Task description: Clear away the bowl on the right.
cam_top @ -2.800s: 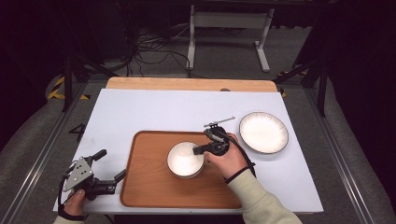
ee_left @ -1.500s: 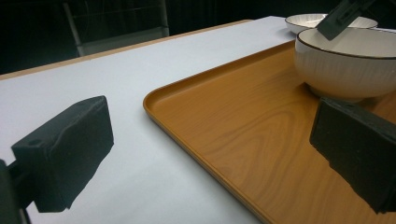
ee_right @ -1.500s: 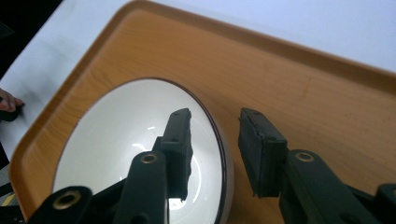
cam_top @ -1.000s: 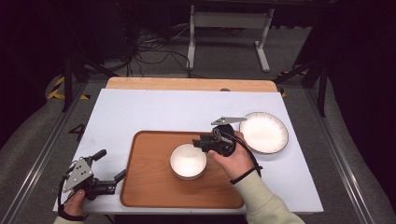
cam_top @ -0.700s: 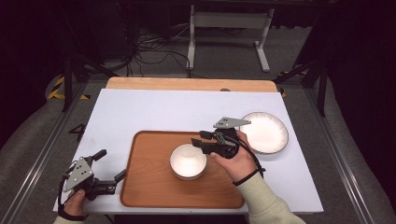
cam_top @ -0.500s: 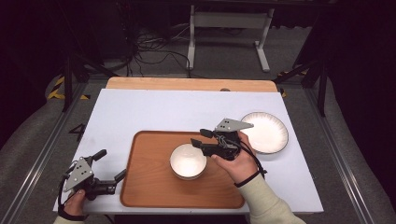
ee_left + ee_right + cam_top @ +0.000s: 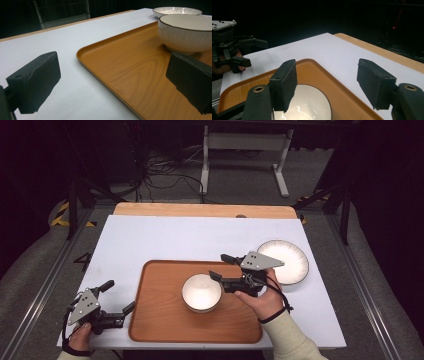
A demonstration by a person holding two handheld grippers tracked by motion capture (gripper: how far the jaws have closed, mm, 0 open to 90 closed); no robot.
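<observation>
The right gripper (image 7: 221, 266) hangs with jaws spread wide and empty just beside the white ribbed ceramic bowl (image 7: 201, 292) on the brown wooden tray (image 7: 165, 320). The left gripper (image 7: 118, 297), also wide and empty, straddles the tray's left rim.

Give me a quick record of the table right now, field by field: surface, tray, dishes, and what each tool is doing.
surface: white table top
tray: wooden tray, near edge of the table
bowl: white bowl, upright on the tray
plate: white plate, on the table right of the tray
left tool: left tool, open, at the tray's left edge, holding nothing
right tool: right tool, open, beside the bowl's right rim, holding nothing
</observation>
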